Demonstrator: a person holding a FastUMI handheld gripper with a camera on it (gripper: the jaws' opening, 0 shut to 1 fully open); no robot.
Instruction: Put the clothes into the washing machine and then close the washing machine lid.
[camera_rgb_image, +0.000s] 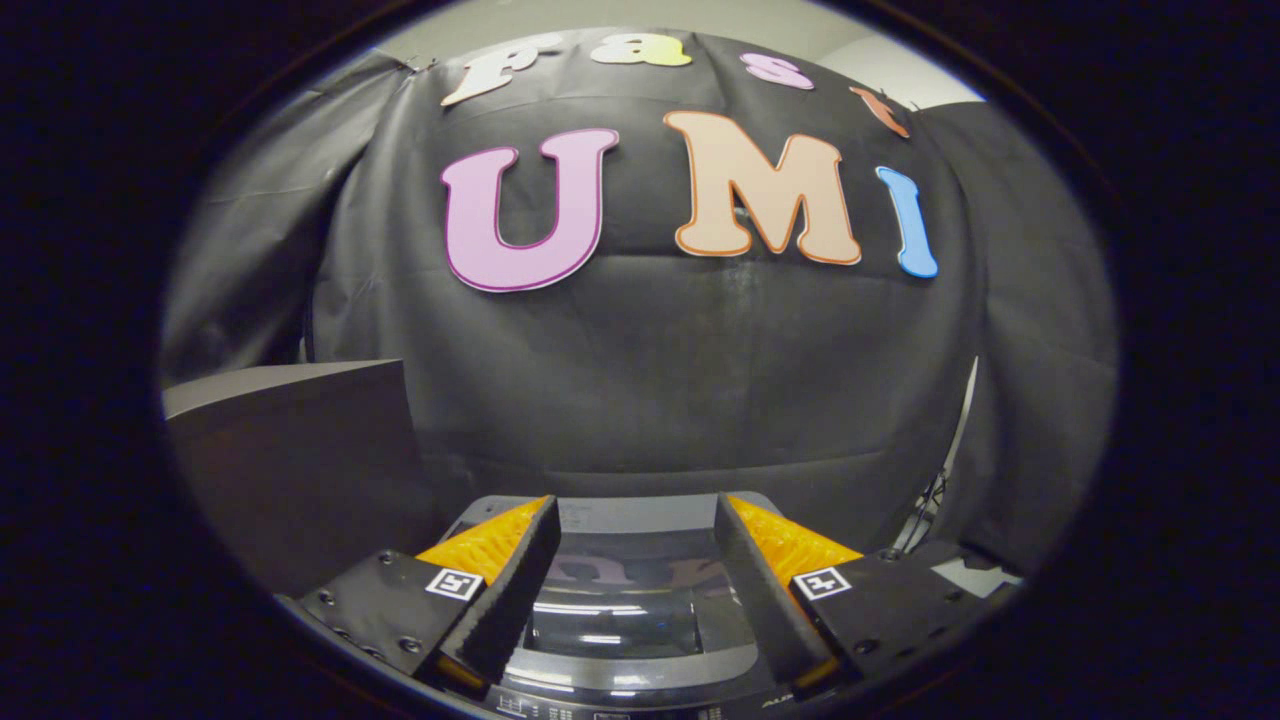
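Note:
My gripper (637, 515) hangs open above the washing machine (620, 690), with nothing between its fingers (520, 580). The machine's lid (615, 600) lies shut below and between the fingers: a dark glossy panel with a grey frame that reflects the booth wall. The control strip at the machine's front shows just under the fingers. No clothes are seen on the lid or in the fingers.
A dark grey box or cabinet (290, 460) stands to the left of the machine, its top about level with the fingertips. The black cloth wall (650, 380) hangs close behind the machine. Cables (930, 505) run down at the right of the machine.

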